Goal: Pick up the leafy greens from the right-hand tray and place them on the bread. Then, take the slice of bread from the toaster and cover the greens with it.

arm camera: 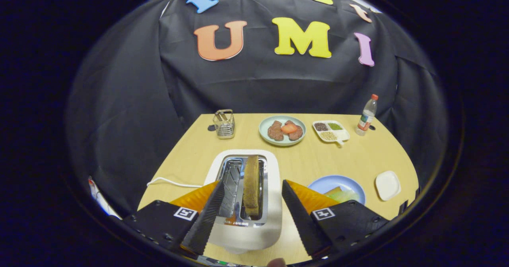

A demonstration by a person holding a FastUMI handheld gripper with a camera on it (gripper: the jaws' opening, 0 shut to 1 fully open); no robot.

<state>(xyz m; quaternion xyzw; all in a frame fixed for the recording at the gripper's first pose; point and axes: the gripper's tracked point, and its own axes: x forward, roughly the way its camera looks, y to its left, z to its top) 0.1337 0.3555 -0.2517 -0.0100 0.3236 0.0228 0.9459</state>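
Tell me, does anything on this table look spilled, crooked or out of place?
Nothing stands out. The bread slice stands upright in the toaster, the plates and bottle look tidy, and the gripper is open above the toaster.

A black cloth wall (254, 80) hung in creased folds behind and around a light wooden table (370, 155), closing it in on three sides. The cloth was drawn in panels, with seams running down at the left and right. The tabletop was pale and smooth, evenly lit from above, while the cloth around it lay in deep shadow.
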